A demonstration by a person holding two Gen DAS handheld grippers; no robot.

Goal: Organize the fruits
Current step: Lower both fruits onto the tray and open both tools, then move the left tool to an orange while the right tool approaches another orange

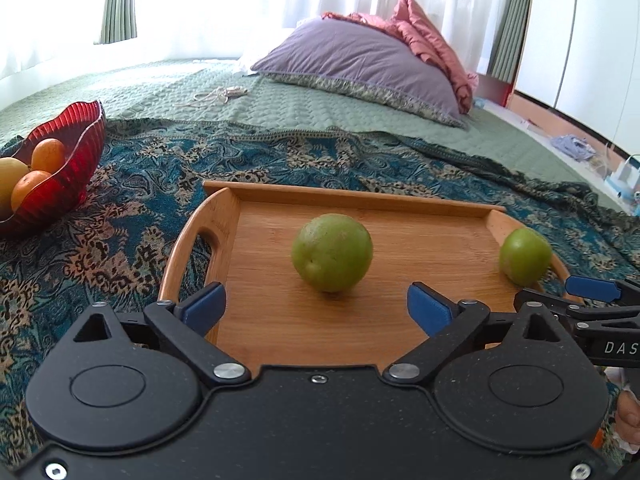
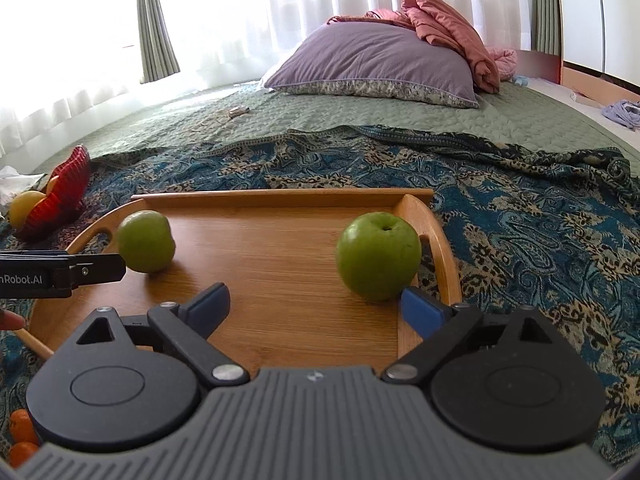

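Two green fruits sat apart on the wooden tray on the bed. Both the left tongs and the right tongs were spread wide, pinching nothing. The far-left red bowl held orange and yellow fruits; more oranges waited near.

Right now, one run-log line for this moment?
left hand-held gripper: open, empty | right hand-held gripper: open, empty | two green fruits: on wooden tray

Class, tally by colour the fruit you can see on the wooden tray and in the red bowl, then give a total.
Green fruits, on the wooden tray: 2
Orange fruits, in the red bowl: 2
Yellow fruit, in the red bowl: 1
Total visible: 5
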